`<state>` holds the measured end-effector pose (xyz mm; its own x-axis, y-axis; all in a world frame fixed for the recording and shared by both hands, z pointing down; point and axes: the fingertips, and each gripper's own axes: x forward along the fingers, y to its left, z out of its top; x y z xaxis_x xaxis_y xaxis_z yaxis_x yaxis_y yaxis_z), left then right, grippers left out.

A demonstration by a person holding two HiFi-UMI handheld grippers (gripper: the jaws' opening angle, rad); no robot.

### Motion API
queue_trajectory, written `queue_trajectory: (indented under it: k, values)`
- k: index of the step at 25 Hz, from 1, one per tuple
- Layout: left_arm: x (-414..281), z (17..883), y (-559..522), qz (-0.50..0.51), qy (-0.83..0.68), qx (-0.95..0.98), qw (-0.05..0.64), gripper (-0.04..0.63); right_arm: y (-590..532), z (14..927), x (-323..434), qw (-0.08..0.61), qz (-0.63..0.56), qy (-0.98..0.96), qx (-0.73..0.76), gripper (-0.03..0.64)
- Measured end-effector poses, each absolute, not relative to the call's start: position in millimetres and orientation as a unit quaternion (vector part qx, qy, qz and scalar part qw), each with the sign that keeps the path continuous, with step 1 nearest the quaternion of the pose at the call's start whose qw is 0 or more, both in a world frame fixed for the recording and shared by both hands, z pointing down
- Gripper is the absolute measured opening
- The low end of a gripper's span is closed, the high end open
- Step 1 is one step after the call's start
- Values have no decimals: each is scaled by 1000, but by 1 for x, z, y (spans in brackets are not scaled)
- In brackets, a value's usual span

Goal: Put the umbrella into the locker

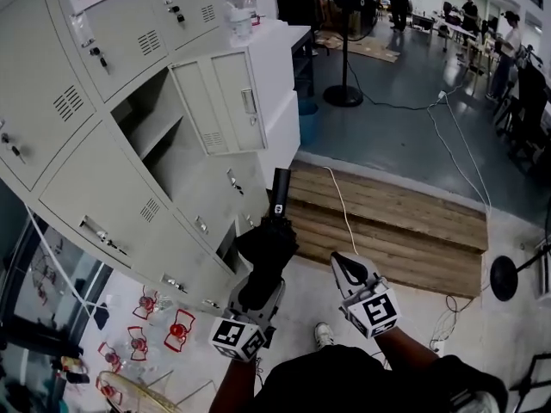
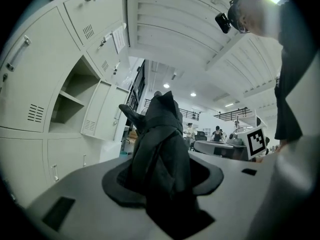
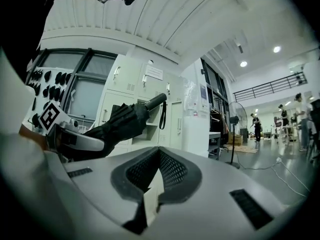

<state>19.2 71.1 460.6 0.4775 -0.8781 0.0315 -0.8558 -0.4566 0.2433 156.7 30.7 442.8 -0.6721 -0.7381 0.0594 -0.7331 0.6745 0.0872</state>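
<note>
A black folded umbrella (image 1: 267, 249) sticks out of my left gripper (image 1: 258, 292), which is shut on its bunched fabric. Its handle (image 1: 280, 192) with a wrist strap points toward the grey lockers. One locker compartment (image 1: 159, 132) stands open with its door (image 1: 219, 101) swung to the right, a little ahead of the handle. In the left gripper view the umbrella (image 2: 160, 144) fills the jaws, and the open compartment (image 2: 65, 101) lies to the left. My right gripper (image 1: 347, 269) is beside the left one, shut and empty. The right gripper view shows the umbrella (image 3: 120, 121) to the left of the closed jaws.
A wooden pallet (image 1: 387, 222) lies on the floor to the right of the lockers. Behind it stand a blue bin (image 1: 307, 114) and a pedestal fan (image 1: 349, 24). Cables run across the floor. A round stand base (image 1: 502, 278) sits at right. People work at the far back right.
</note>
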Motion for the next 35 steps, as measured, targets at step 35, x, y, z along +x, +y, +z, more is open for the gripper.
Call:
queue_trajectory:
  k: [35]
  values:
    - [-134,498,-104,-100,-678,712,152,212,-191,461,-32,41,-30,-979,196,-2]
